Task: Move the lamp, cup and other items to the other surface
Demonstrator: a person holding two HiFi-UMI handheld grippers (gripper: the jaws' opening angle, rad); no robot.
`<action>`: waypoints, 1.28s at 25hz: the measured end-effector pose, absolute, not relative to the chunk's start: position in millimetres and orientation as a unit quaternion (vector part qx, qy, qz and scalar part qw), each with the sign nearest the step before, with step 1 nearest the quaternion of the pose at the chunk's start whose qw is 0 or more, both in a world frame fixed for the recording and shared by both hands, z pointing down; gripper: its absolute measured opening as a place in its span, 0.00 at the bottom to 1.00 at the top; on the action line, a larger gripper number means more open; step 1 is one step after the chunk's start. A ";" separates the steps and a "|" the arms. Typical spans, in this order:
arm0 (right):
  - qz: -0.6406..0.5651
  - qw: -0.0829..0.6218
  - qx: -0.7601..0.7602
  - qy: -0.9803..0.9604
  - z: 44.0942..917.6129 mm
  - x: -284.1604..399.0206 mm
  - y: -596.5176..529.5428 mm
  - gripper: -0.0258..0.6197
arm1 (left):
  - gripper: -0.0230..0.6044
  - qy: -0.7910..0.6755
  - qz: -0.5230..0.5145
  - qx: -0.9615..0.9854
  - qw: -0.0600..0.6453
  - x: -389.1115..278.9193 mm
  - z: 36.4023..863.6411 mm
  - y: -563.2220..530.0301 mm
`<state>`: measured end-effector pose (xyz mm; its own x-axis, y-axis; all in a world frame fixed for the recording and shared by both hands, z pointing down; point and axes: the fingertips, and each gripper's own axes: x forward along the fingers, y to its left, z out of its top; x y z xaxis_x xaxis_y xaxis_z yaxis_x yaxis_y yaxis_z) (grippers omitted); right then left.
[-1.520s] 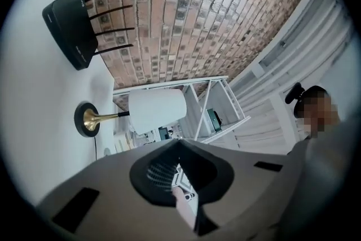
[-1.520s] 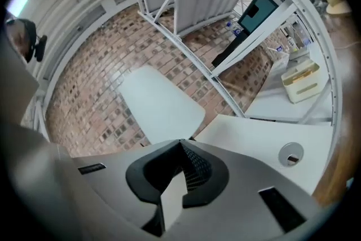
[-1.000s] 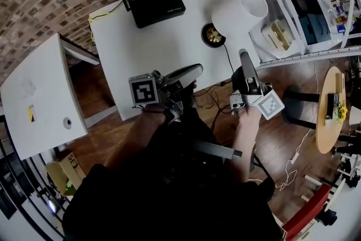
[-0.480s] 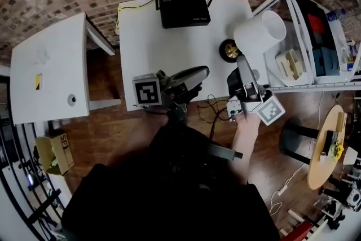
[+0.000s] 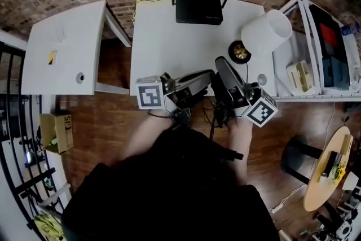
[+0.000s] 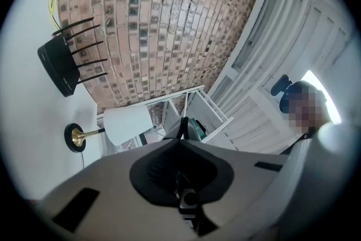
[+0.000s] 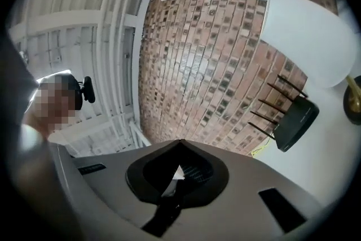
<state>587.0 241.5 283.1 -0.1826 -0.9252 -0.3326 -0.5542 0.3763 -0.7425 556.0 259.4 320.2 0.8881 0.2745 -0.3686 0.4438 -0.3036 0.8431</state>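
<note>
Soft, even light fills the head view. The white table (image 5: 169, 36) is bright without glare, while the dark clothing (image 5: 169, 189) in the lower half loses detail. Straight lines bow toward the edges. Both gripper views sit in a round black vignette. A blown-out patch glares at the right of the left gripper view. The left gripper (image 6: 181, 138) and right gripper (image 7: 180, 144) blur near the lens.

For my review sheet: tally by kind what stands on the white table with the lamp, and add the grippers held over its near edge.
Router: 1
Lamp: 1
Grippers: 2 (left gripper, right gripper, both shut and empty)
Total: 4
</note>
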 end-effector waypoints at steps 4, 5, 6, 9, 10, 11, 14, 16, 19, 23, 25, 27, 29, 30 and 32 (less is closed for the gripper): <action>-0.256 0.410 -0.463 0.743 280.9 570.0 253.9 0.06 | 0.04 0.200 -0.094 0.813 0.538 544.3 315.4 275.5; -0.259 0.413 -0.453 0.746 279.6 565.9 255.9 0.06 | 0.04 0.192 -0.099 0.816 0.536 540.3 314.4 277.8; -0.262 0.415 -0.445 0.749 278.0 561.5 257.6 0.06 | 0.04 0.183 -0.105 0.820 0.533 535.9 313.4 279.9; -0.271 0.422 -0.417 0.758 275.5 548.2 263.8 0.06 | 0.04 0.155 -0.122 0.828 0.525 522.3 312.5 287.4; -0.276 0.424 -0.408 0.760 276.3 544.2 265.8 0.06 | 0.04 0.144 -0.127 0.831 0.523 518.2 313.2 289.9; -0.281 0.425 -0.399 0.762 277.8 539.9 267.2 0.06 | 0.04 0.134 -0.130 0.833 0.521 514.1 314.4 291.7; -0.295 0.426 -0.372 0.770 281.8 524.8 267.2 0.06 | 0.04 0.102 -0.138 0.839 0.516 499.9 317.5 293.4; -0.304 0.421 -0.355 0.777 282.5 512.1 263.4 0.06 | 0.04 0.082 -0.147 0.843 0.512 488.6 317.7 291.1; -0.315 0.407 -0.329 0.792 280.0 491.6 254.8 0.06 | 0.04 0.054 -0.162 0.850 0.499 471.0 314.0 283.7; -0.326 0.388 -0.295 0.810 275.9 460.7 236.7 0.06 | 0.04 0.018 -0.183 0.855 0.485 443.0 308.8 267.5; -0.328 0.370 -0.285 0.821 277.3 441.0 225.9 0.06 | 0.04 -0.001 -0.194 0.855 0.481 423.0 307.8 258.4; -0.342 0.364 -0.262 0.826 276.7 415.6 215.6 0.06 | 0.04 -0.020 -0.205 0.856 0.474 400.1 306.2 248.7; -0.357 0.357 -0.239 0.830 274.3 385.8 205.2 0.06 | 0.04 -0.041 -0.217 0.856 0.468 373.8 305.3 238.5; -0.362 0.350 -0.230 0.833 274.1 370.4 200.2 0.06 | 0.04 -0.051 -0.224 0.855 0.466 359.4 305.3 233.7; -0.370 0.336 -0.217 0.839 274.7 338.5 190.9 0.06 | 0.04 -0.066 -0.238 0.851 0.464 329.3 305.6 224.9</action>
<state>338.5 190.9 274.7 -0.6797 -0.6127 -0.4033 -0.1156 0.6324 -0.7659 329.3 224.9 305.6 0.8776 -0.3336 -0.3444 0.1087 -0.5611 0.8206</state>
